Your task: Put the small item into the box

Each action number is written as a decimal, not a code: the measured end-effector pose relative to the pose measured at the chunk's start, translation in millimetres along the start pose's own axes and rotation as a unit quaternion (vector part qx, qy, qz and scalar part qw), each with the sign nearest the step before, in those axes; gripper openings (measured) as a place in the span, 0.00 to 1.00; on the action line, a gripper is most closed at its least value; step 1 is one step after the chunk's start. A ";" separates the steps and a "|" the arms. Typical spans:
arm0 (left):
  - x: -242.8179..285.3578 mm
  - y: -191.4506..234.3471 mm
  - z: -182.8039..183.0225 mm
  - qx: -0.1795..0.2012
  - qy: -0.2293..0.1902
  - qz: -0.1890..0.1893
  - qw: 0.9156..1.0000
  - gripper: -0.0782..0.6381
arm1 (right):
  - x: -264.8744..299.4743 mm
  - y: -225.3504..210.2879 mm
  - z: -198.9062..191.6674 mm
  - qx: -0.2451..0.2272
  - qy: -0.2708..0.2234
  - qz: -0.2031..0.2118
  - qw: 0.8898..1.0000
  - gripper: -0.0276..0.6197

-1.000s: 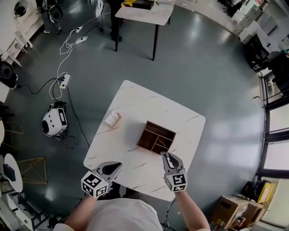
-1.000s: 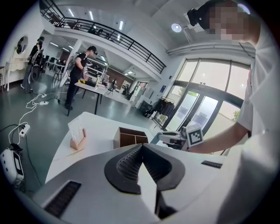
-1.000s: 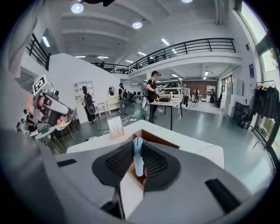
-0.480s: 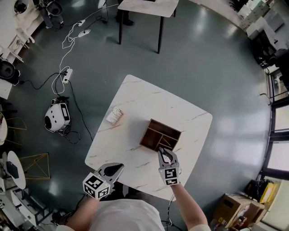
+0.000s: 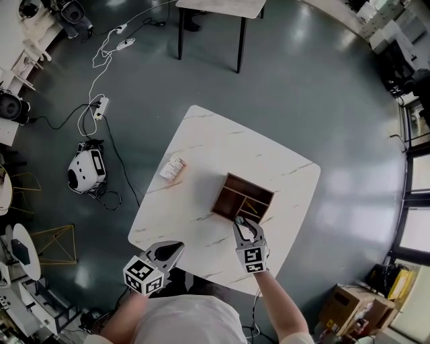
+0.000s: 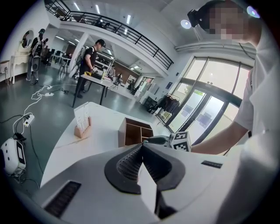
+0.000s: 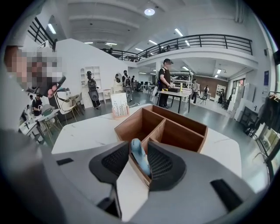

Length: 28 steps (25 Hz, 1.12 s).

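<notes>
A small pale blue item (image 7: 139, 158) stands between the pads of my right gripper (image 7: 138, 149), leaning on the right pad with a gap to the left one. The jaws have just been opening and stand open over the near rim of the brown wooden box (image 7: 131, 123), which has several compartments. The head view shows the right gripper (image 5: 243, 224) at the near edge of the box (image 5: 226, 195). My left gripper (image 5: 172, 250) hovers over the table's near left edge, shut and empty. Its own view shows the left gripper (image 6: 142, 149) with pads meeting, and the box (image 6: 124, 133) ahead.
A white marble-patterned table (image 5: 201, 151) carries the box and a small wooden card holder (image 5: 173, 167) at its left side. Cables and a white device (image 5: 85, 171) lie on the grey floor to the left. Another table (image 5: 222, 5) stands far behind. People stand in the background.
My right gripper has moved forward and down to the box's near rim, and its jaws have spread around the blue item. The left gripper has hardly shifted.
</notes>
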State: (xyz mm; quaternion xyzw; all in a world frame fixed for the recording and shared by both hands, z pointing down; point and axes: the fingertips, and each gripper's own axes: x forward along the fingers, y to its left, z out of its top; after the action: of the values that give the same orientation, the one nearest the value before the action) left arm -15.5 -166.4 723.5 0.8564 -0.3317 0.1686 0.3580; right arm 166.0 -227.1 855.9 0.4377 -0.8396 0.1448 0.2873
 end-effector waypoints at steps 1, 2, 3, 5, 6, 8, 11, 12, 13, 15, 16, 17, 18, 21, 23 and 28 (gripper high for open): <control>0.5 0.1 0.6 0.000 -0.001 0.000 1.000 0.13 | 0.0 0.4 -0.6 0.001 0.002 0.001 1.000 0.27; 0.8 0.1 1.2 0.001 -0.001 -0.001 1.000 0.13 | -0.2 0.6 -1.3 0.001 0.003 0.003 1.000 0.27; 0.8 -0.2 1.6 0.001 -0.002 -0.002 1.000 0.13 | -0.8 0.5 -1.9 0.002 0.005 0.003 1.000 0.27; 0.1 -1.7 2.1 0.002 -0.002 -0.004 1.000 0.13 | -2.9 -0.8 -2.7 0.004 0.008 0.003 1.000 0.27; -0.4 -2.7 2.3 0.003 -0.001 -0.005 1.000 0.13 | -4.1 -2.0 -2.9 0.006 0.010 0.003 1.000 0.27; -1.5 -3.8 2.3 0.005 -0.001 -0.007 1.000 0.13 | -5.9 -4.8 -2.6 0.009 0.011 0.000 1.000 0.27; -3.2 -4.3 2.3 0.008 0.000 -0.009 1.000 0.13 | -9.1 -8.3 -0.5 0.014 0.010 -0.006 1.000 0.27; -4.0 -4.6 2.3 0.009 0.000 -0.010 1.000 0.13 | -11.2 -9.2 0.4 0.015 0.009 -0.008 1.000 0.27; -5.0 -5.1 2.1 0.010 0.000 -0.011 1.000 0.13 | -14.0 -9.8 1.2 0.015 0.009 -0.010 1.000 0.27; -7.5 -5.4 2.2 0.013 -0.001 -0.012 1.000 0.13 | -20.2 -10.1 3.4 0.016 0.008 -0.014 1.000 0.27; -9.0 -5.1 2.8 0.015 -0.001 -0.013 1.000 0.13 | -23.3 -9.8 5.2 0.016 0.008 -0.016 1.000 0.27; -10.7 -4.6 3.8 0.017 -0.002 -0.015 1.000 0.13 | -26.4 -9.3 7.6 0.016 0.007 -0.017 1.000 0.27; -12.5 -4.4 5.3 0.019 -0.003 -0.016 1.000 0.13 | -29.6 -8.7 10.3 0.016 0.006 -0.019 1.000 0.27; -17.9 -4.6 9.3 0.027 -0.006 -0.022 0.999 0.13 | -40.9 -5.8 19.0 0.017 0.000 -0.025 1.000 0.27; -21.9 -3.9 10.9 0.032 -0.006 -0.025 0.999 0.13 | -49.7 -3.5 25.7 0.019 -0.004 -0.030 0.999 0.25; -32.8 -2.1 12.3 0.047 -0.005 -0.036 0.998 0.13 | -75.5 0.0 44.8 0.031 -0.022 -0.056 0.998 0.19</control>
State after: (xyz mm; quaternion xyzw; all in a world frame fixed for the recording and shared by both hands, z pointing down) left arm -37.1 -159.6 696.7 0.8844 -0.2943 0.1669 0.3215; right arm 184.2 -200.1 774.3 0.4955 -0.8151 0.1449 0.2629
